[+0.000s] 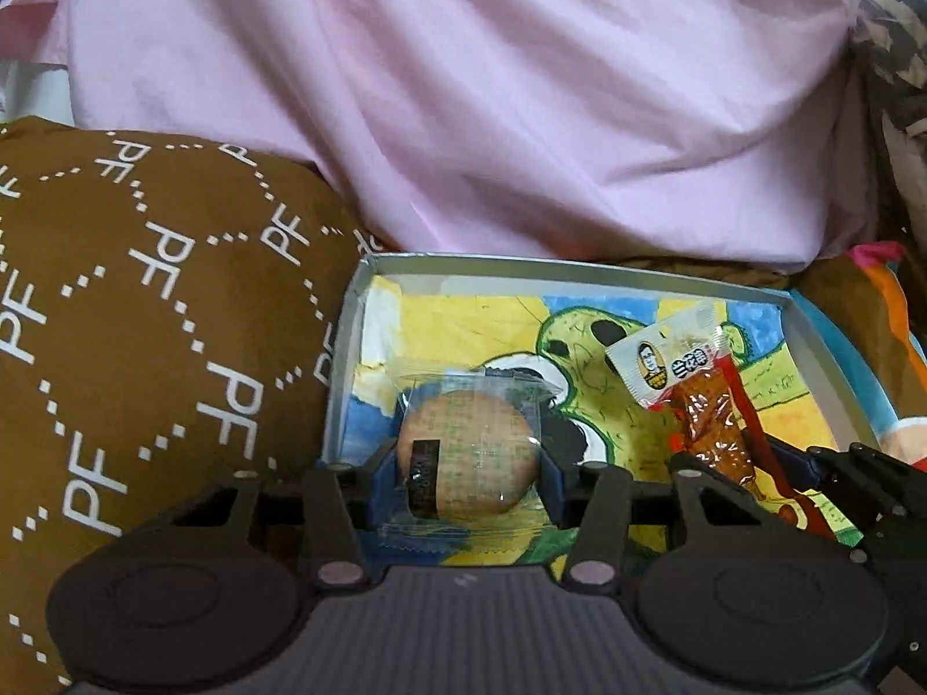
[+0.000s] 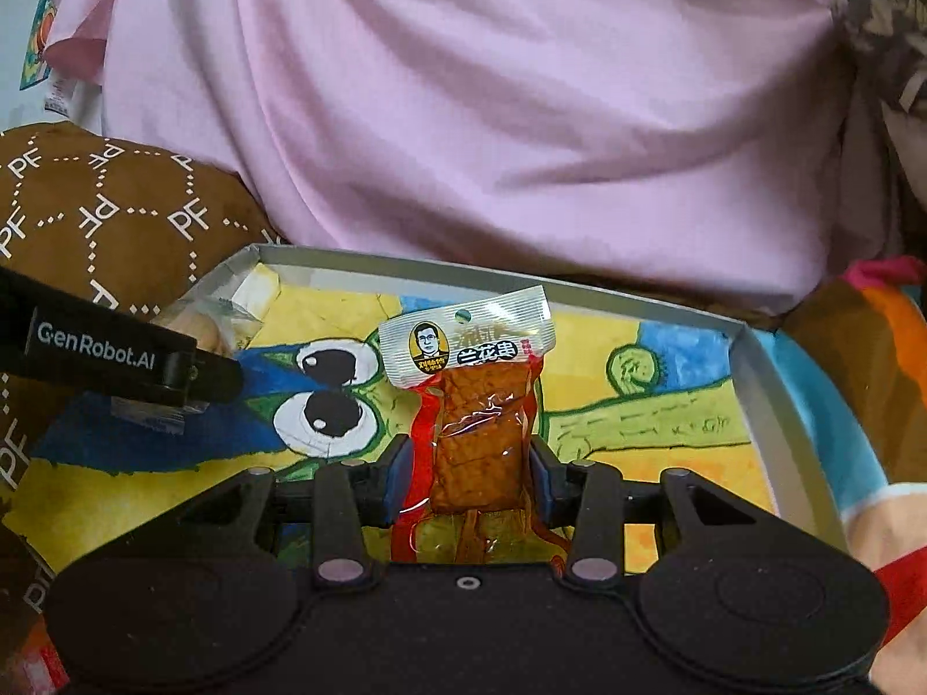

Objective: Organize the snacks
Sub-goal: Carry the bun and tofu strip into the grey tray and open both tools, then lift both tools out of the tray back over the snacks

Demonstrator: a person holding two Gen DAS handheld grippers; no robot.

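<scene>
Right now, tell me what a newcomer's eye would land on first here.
The shallow grey tray with its bright cartoon frog lining, low in both views. Over it, the left hand-held gripper clamps a round biscuit in clear wrap; the right hand-held gripper clamps a red-and-white packet of brown dried tofu.

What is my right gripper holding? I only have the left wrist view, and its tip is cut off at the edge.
Observer: The right gripper is shut on the red tofu snack packet.
Operator: Is it over the tray?
Observer: Yes, over the tray, above the frog drawing's middle.
Operator: Anything right of the tray?
Observer: A colourful orange and blue cloth lies against that rim.
</scene>
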